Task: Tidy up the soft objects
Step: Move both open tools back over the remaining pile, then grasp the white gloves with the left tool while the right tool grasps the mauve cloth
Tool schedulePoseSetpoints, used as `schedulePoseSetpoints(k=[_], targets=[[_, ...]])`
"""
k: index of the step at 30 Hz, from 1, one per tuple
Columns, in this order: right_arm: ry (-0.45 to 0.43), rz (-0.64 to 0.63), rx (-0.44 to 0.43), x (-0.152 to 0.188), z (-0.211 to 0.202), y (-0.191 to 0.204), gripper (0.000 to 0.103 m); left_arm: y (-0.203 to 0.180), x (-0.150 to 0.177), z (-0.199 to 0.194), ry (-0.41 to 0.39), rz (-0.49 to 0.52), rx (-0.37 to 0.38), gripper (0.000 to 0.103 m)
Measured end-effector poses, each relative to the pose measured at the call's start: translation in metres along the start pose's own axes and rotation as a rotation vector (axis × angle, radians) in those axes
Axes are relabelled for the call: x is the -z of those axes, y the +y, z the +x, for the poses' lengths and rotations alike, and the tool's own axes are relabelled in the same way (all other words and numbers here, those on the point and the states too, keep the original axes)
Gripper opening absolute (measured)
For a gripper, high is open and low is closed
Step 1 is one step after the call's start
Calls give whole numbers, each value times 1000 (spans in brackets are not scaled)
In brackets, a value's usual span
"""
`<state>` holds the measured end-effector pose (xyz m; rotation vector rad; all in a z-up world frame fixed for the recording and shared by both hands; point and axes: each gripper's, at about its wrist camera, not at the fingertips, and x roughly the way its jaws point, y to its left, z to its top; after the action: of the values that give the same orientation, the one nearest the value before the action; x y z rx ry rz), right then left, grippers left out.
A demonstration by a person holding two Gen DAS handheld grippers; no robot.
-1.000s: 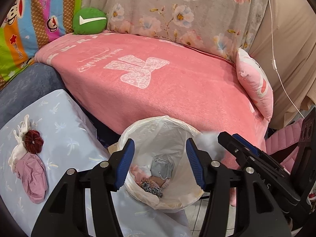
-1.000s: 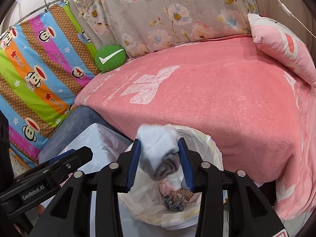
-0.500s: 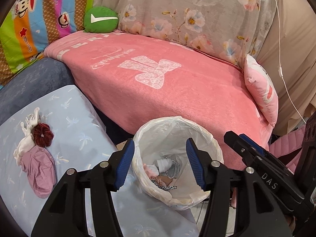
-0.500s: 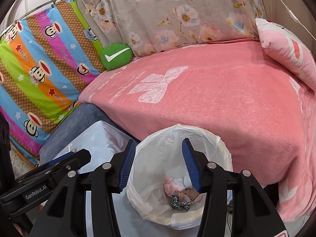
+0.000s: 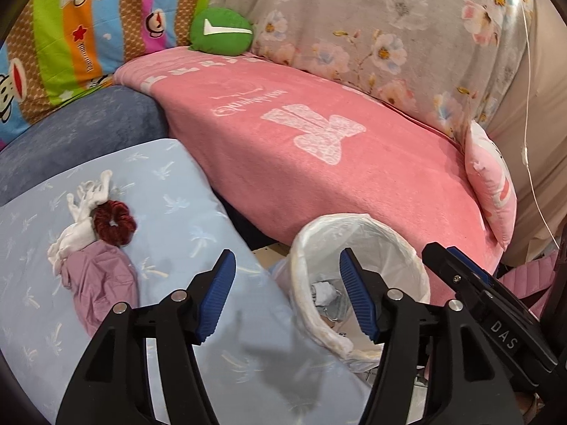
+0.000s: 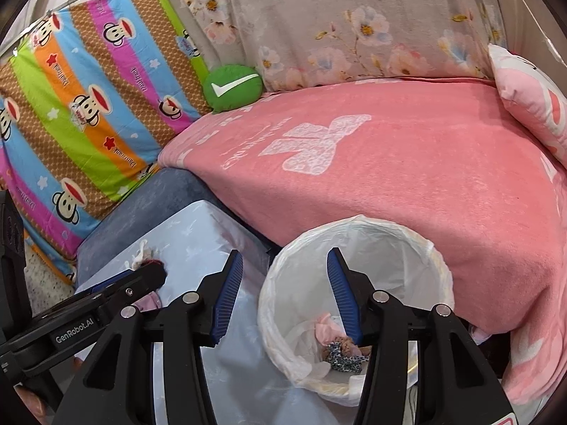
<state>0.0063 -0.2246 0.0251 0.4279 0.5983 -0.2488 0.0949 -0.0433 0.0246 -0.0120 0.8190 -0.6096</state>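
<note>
Beside the lined bin (image 5: 358,248), my left claw (image 5: 287,297) is opening with nothing between its blue pads; my right claw (image 6: 285,294) gapes empty above the bin's near rim. On the pale blue cloth (image 5: 184,205) lie a dark red scrunchie (image 5: 114,217), a white glove (image 5: 83,209) and a mauve garment (image 5: 99,283), touching one another.

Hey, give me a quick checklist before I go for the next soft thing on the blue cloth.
1. Left tool empty: ok, jaws opening, nothing between.
2. Right tool empty: ok.
3. Scrunchie, white cloth and purple cloth lie on the blue cloth: ok.
4. Items separate: not ok, they touch.
5. Bin upright, mouth open: ok.
6. Room left in bin: ok, only the bottom is covered.
</note>
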Motion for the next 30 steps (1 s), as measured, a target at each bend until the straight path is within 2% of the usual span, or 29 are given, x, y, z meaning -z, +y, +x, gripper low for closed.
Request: schedulePoseSetpoints(k=[12,17,30], targets=[[39,-96,-51,12,13,65,51,59,8,-16,-17,-97,-65,60],[66,-134,-75,19,21,93,51,91,13,-25,-33,-135,-119,75],[200,-233,-155,60,71,182,51,187,26,-35,-16,-223,-266,76]])
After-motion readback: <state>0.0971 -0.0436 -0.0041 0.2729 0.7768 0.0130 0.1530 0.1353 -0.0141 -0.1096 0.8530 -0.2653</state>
